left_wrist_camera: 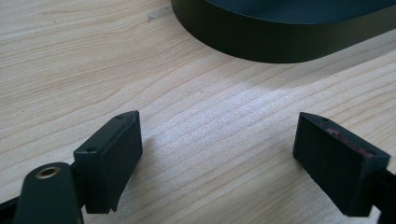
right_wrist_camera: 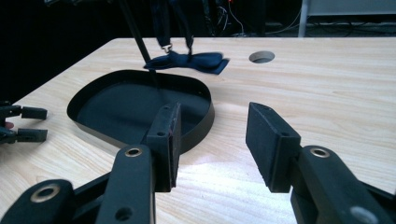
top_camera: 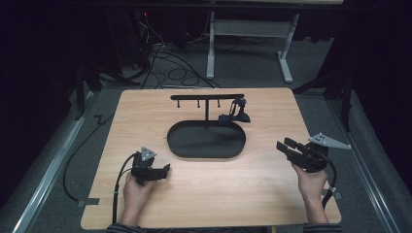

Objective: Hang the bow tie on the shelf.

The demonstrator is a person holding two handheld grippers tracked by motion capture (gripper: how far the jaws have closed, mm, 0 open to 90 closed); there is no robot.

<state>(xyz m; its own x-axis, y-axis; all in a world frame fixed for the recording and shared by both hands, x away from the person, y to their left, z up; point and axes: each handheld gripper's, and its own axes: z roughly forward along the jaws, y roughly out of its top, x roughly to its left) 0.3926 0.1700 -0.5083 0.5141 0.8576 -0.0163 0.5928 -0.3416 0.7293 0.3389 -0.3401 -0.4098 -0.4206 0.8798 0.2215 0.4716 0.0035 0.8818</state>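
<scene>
Pale wood grain covers the tabletop (top_camera: 252, 194) in the high view, where a black oval tray (top_camera: 206, 140) sits at the middle with a thin T-shaped stand (top_camera: 208, 99) rising from its far edge. A dark blue bow tie (top_camera: 234, 116) hangs by its strap from the stand's right end, touching the wood just behind the tray. The left tool (top_camera: 164, 170) rests near the tray's left front; the right tool (top_camera: 285, 144) is held off to the right, jaws parted.

The left gripper view shows the left tool (left_wrist_camera: 217, 158) spread wide, holding nothing, over bare wood near the tray wall (left_wrist_camera: 280, 44).

In the right gripper view the right tool (right_wrist_camera: 212, 144) gapes partly open and empty, facing the tray (right_wrist_camera: 196, 126) and bow tie (right_wrist_camera: 189, 61).
</scene>
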